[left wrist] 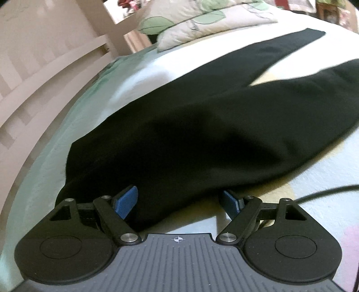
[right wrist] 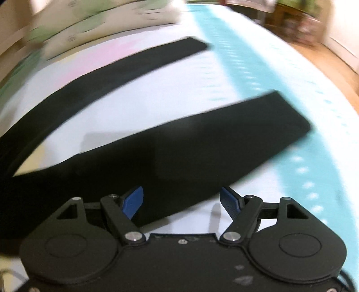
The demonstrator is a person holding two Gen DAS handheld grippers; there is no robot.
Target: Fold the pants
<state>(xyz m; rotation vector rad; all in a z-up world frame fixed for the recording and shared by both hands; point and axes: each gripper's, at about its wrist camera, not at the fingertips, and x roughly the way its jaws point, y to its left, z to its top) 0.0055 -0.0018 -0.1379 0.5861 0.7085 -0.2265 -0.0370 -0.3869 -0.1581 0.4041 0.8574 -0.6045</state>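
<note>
Black pants (left wrist: 190, 134) lie spread flat on a bed, legs apart in a V. In the left wrist view the waist end is nearest and the legs run away to the upper right. My left gripper (left wrist: 179, 200) is open, its blue pads either side of the waist edge, low over the cloth. In the right wrist view the near pant leg (right wrist: 202, 152) crosses in front and the far leg (right wrist: 125, 65) lies beyond. My right gripper (right wrist: 181, 200) is open, just above the near leg's lower edge. The right view is motion-blurred.
The bed cover (left wrist: 94, 89) is white with pastel patches and a turquoise band (right wrist: 280, 112). A leaf-print pillow (left wrist: 202, 20) lies at the head. A pale slatted headboard (left wrist: 44, 67) stands at left. A black cable (left wrist: 325, 193) lies on the bed. Wooden floor (right wrist: 325, 74) shows at right.
</note>
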